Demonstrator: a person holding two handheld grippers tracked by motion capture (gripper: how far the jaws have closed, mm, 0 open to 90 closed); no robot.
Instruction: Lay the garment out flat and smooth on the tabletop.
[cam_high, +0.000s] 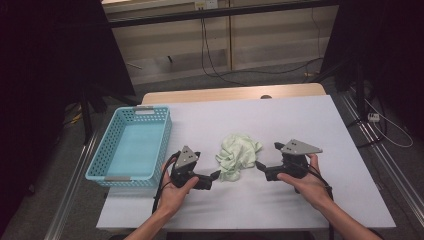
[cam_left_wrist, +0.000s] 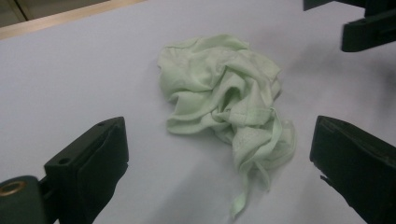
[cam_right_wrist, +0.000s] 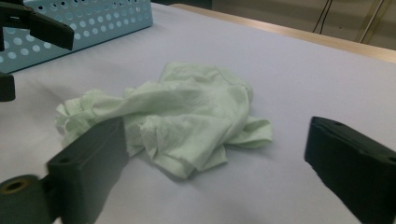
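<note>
A crumpled pale green cloth (cam_high: 239, 155) (cam_left_wrist: 224, 98) (cam_right_wrist: 187, 116) lies on the white table (cam_high: 285, 117), a little nearer than its middle. My left gripper (cam_high: 214, 176) (cam_left_wrist: 219, 140) sits low just left of the cloth, its jaws open and pointing at it, with the cloth's near end lying between them untouched. My right gripper (cam_high: 260, 167) (cam_right_wrist: 215, 140) faces the cloth from the right, jaws wide open, with the cloth just ahead of them. Each hand holds its gripper close to the tabletop.
A light blue perforated basket (cam_high: 167, 131) (cam_right_wrist: 93, 18) stands empty at the table's left edge, beside my left hand. Bare white tabletop stretches behind and to the right of the cloth. Cables run across the floor beyond the table.
</note>
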